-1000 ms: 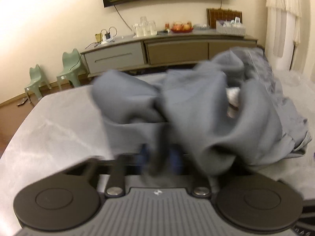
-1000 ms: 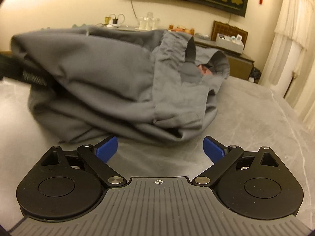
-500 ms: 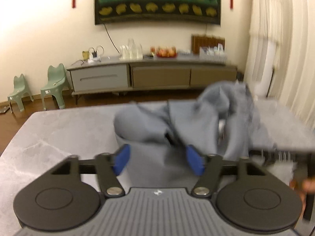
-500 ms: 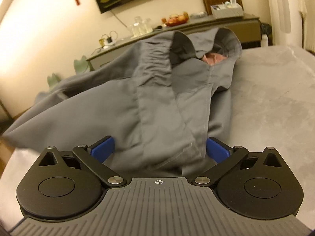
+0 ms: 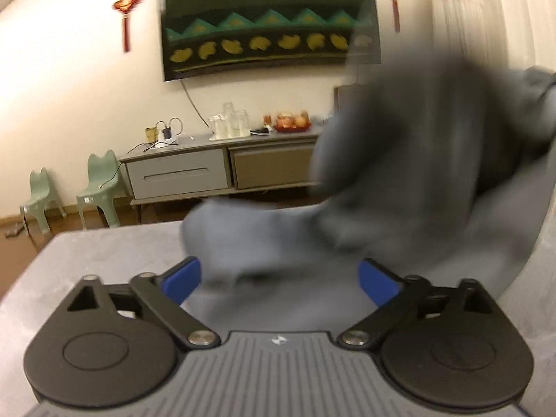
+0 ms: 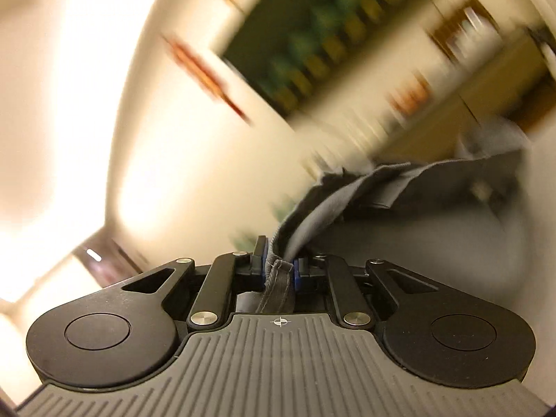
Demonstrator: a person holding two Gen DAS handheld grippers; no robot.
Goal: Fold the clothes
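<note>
The grey garment [image 5: 399, 173] is mostly up in the air here, a big blurry mass hanging over the right side of the grey table [image 5: 104, 257], with its lower end trailing down to the tabletop. It's smeared with motion, so I can't make out which part of it is which. In the right wrist view the same cloth [image 6: 434, 215] runs away from the camera, and a stitched hem edge of it sits right between the blue pads.

The right gripper [image 6: 279, 267] is clamped down on that hem, pads nearly together with only the fabric between them, and the view is tipped hard sideways so the room behind the garment looks slanted and streaky.

The left gripper [image 5: 279, 279] is spread wide, blue fingertips [image 5: 182, 279] far apart, and it has hold of nothing. The low end of the garment lies in the gap between them, but whether the cloth is actually touching either pad I honestly can't tell, too blurry.

Past the garment, against the far wall, there's a long low sideboard [image 5: 215, 170] with glassware [image 5: 229, 123] and a red fruit bowl [image 5: 292, 121] on top. Left of the sideboard are two little green chairs [image 5: 99, 187] on the floor. Above it hangs a dark wall hanging [image 5: 267, 24] with green peaks and yellow shapes, with red ornaments [image 5: 127, 3] on either side.
</note>
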